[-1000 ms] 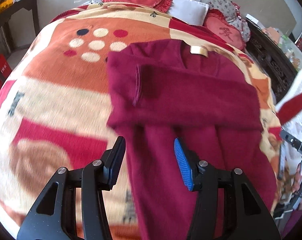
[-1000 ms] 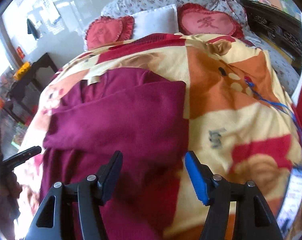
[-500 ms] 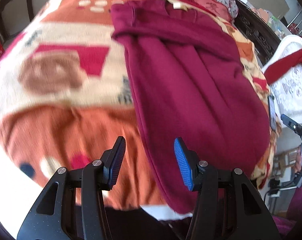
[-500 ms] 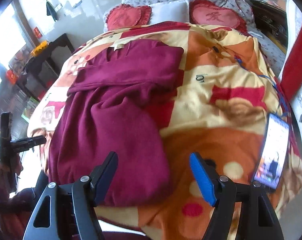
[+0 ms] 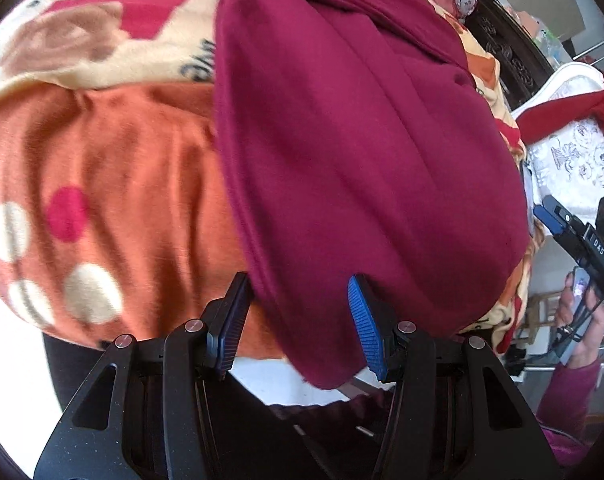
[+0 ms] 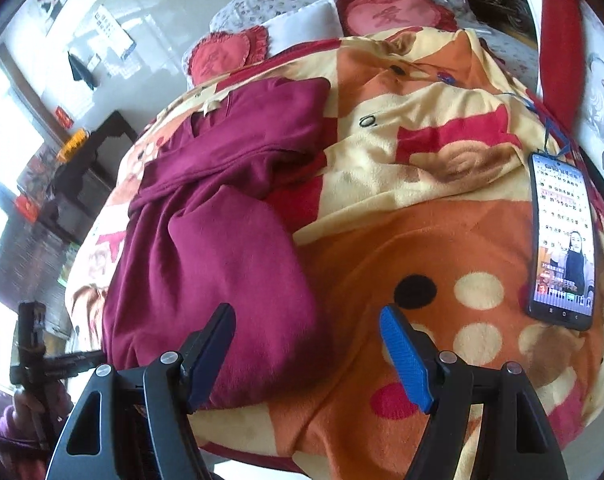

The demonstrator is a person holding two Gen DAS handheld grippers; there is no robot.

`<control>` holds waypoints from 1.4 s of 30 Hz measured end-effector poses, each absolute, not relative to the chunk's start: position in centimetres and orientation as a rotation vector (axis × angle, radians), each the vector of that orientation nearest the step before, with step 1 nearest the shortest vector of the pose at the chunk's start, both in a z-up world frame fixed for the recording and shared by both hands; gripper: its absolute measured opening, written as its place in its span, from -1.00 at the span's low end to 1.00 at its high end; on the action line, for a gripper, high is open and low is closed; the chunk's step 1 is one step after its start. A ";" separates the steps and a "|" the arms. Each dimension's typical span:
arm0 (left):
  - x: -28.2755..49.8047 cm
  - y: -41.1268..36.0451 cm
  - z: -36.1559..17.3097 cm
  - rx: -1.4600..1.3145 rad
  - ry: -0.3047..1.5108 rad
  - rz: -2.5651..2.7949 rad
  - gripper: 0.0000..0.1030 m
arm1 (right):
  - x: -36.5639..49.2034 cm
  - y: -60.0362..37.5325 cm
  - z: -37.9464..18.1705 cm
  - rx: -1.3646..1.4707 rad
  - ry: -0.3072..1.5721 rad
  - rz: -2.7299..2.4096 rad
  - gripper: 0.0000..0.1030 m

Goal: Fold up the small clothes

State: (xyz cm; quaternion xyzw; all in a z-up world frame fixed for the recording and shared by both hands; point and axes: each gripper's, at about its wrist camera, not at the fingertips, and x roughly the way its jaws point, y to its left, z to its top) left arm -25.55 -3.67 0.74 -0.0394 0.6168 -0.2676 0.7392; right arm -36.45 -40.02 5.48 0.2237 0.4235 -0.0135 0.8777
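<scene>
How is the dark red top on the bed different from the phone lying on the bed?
The dark red top is soft, folded cloth, while the phone is a flat, hard slab. The dark red top is much bigger than the phone. The dark red top is plain in colour; the phone has a lit screen showing a video. The top reaches the bed's near edge; the phone lies off to the right. Both rest on the patterned blanket.

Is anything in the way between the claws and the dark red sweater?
Nothing visible. The left claw and right claw stand open at the hem of the dark red sweater. The phone lies off to the side on the blanket.
</scene>
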 end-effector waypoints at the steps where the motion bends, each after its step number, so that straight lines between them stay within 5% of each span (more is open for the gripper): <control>1: -25.4 -3.9 0.8 -0.086 1.350 -0.587 -0.02 | -36.4 -40.2 5.5 0.466 0.881 -0.027 0.40; 9: -24.9 -3.9 0.8 -0.146 1.359 -0.627 -0.06 | -34.0 -40.6 3.3 0.493 0.890 0.045 0.45; 11: -25.0 -3.9 1.0 -0.129 1.356 -0.637 -0.30 | -33.2 -40.4 2.2 0.504 0.917 0.078 0.41; 12: -25.0 -4.0 1.1 -0.115 1.351 -0.636 -0.50 | -33.0 -40.1 1.9 0.506 0.929 0.102 0.29; 14: -24.9 -4.0 1.5 -0.107 1.336 -0.647 -0.77 | -32.9 -39.0 1.7 0.489 0.935 0.146 -0.52; 17: -24.8 -3.6 2.8 -0.106 1.298 -0.684 -0.86 | -33.5 -37.0 2.8 0.417 0.927 0.159 -0.79; 25: -25.7 0.8 8.4 -0.054 1.152 -0.735 -0.87 | -39.0 -33.1 8.9 0.385 0.840 0.281 -0.86; 33: -26.0 0.9 3.9 -0.040 1.227 -0.666 -0.86 | -39.7 -34.4 3.1 0.486 0.926 0.175 -0.86; 36: -25.8 1.3 3.0 -0.062 1.258 -0.648 -0.73 | -39.9 -34.8 2.5 0.509 0.933 0.184 -0.50; 38: -25.6 1.4 2.3 -0.063 1.288 -0.625 -0.54 | -40.1 -34.6 2.3 0.517 0.935 0.197 -0.07; 42: -25.8 1.3 1.4 -0.092 1.323 -0.622 -0.13 | -40.1 -34.3 1.7 0.552 0.943 0.237 -0.08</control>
